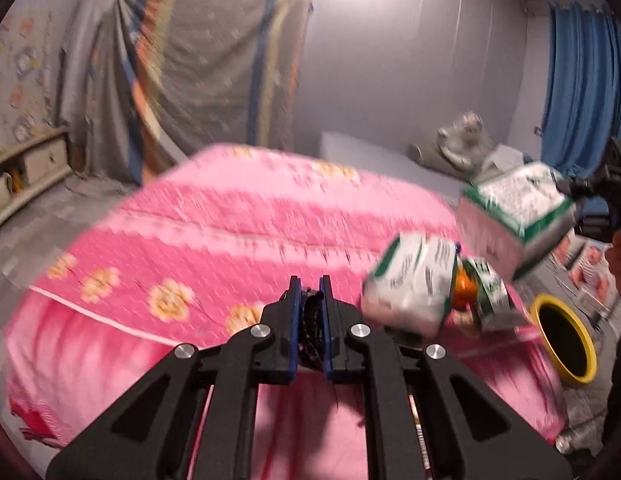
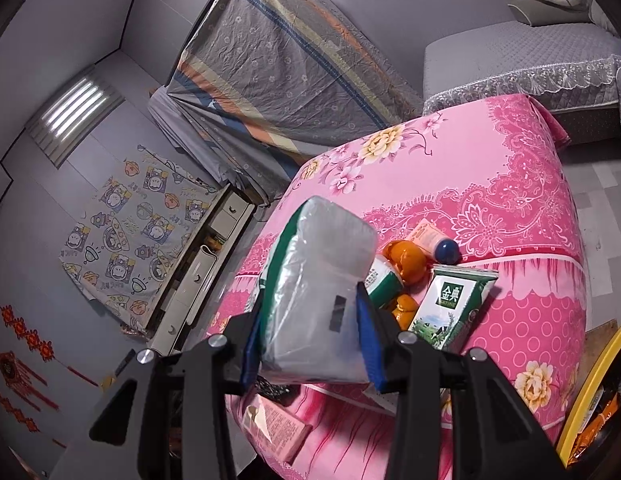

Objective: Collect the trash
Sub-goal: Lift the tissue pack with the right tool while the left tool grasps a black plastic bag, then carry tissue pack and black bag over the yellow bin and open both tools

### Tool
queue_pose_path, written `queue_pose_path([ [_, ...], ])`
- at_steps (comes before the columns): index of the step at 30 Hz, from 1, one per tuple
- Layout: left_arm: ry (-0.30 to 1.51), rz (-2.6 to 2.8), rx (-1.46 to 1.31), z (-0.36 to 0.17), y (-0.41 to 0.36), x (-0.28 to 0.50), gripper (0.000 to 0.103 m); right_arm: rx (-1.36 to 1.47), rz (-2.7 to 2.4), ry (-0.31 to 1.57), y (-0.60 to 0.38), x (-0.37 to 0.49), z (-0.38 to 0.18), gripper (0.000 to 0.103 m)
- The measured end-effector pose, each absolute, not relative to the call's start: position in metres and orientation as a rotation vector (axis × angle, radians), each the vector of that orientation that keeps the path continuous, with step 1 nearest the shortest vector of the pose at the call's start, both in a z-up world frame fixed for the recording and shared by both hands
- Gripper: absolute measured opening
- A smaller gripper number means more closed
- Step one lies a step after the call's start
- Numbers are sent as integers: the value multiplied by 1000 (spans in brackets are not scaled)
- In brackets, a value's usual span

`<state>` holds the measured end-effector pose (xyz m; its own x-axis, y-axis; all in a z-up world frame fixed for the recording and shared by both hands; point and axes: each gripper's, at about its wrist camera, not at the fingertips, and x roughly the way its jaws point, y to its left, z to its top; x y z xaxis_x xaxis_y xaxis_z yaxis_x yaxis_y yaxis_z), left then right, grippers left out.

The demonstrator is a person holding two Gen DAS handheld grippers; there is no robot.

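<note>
My right gripper [image 2: 310, 340], at the lower centre of its view, clamps a green-and-white carton [image 2: 318, 280] lifted above the pink table cover [image 2: 510, 168]. My left gripper [image 1: 310, 320] pinches a small dark scrap [image 1: 310, 320]. I judge the job partway: the yellow-rimmed bin [image 1: 562, 340] waits at right, while another milk carton [image 2: 450, 308], oranges [image 2: 406, 260] and a pink box [image 2: 278, 428] lie uncollected.
</note>
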<state>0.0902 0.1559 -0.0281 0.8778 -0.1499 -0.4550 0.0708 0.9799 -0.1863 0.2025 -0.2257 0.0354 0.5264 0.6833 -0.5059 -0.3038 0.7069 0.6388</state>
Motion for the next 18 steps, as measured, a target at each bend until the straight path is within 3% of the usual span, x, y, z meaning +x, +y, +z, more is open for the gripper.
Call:
queue_pose_path([
  [18, 322, -200, -115, 43, 100, 80, 4, 526, 576, 726, -263, 170, 47, 39],
])
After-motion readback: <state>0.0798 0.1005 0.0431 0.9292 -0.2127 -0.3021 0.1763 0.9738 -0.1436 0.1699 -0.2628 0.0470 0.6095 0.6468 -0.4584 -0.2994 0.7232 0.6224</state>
